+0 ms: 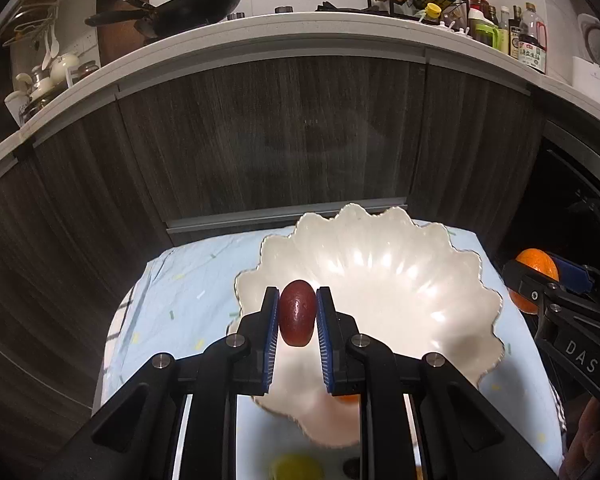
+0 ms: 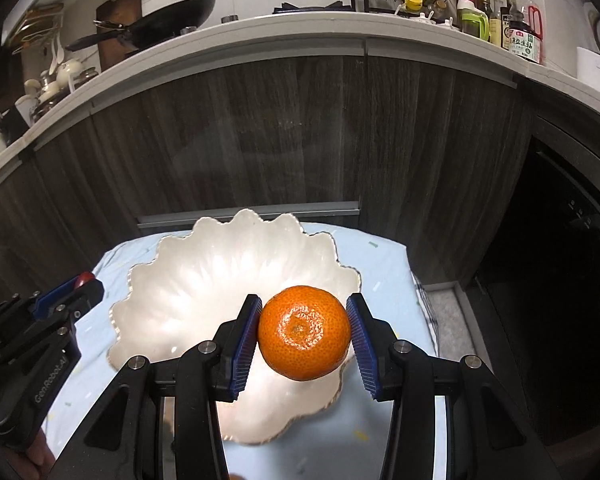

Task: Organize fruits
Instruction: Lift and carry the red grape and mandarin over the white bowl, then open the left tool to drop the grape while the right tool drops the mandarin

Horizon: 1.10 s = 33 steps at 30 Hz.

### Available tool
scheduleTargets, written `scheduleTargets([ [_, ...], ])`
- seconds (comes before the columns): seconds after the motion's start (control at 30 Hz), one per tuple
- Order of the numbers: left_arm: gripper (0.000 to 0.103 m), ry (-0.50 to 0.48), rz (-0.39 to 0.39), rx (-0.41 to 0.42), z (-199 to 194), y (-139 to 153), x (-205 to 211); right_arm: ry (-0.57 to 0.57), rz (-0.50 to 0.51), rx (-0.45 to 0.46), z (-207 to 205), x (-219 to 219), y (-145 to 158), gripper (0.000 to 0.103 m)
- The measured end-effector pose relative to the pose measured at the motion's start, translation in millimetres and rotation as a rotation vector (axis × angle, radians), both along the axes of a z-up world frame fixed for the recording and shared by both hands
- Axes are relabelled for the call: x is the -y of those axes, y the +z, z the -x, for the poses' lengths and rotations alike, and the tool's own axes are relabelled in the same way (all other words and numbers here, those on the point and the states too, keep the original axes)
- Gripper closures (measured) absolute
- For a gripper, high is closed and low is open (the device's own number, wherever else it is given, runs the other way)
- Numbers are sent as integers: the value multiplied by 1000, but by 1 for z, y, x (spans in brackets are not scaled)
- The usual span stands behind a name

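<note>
**A:** Over the white scalloped bowl [image 1: 400, 280], left gripper [image 1: 298, 312] is pinching a dark red oval fruit [image 1: 297, 312] between both pads, held above the near-left rim.

**B:** Right side?

**A:** My right gripper [image 2: 304, 334] is clamped on an orange [image 2: 304, 334], above the bowl's near-right edge. Bowl sits on a light blue cloth [image 2: 380, 280]. Yellow fruit [image 1: 296, 468] is blurred below the bowl.
</note>
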State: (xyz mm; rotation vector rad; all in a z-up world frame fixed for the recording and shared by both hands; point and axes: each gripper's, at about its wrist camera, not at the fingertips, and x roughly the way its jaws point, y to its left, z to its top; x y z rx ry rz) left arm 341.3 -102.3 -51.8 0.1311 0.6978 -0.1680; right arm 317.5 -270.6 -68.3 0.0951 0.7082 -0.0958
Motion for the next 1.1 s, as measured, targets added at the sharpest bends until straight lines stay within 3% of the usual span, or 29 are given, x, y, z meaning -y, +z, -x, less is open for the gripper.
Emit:
scheduleTargets([
  [0.5, 83, 18, -9, -58, -59, -34, 3, -39, 30, -67, -62, 15, -30, 58],
  [1.0, 83, 41, -39, -128, -77, -59, 4, -47, 32, -125, -82, 16, -54, 58],
  [1.1, 72, 41, -42, -139, -77, -61, 4, -43, 36, -134, -83, 15, -57, 58],
])
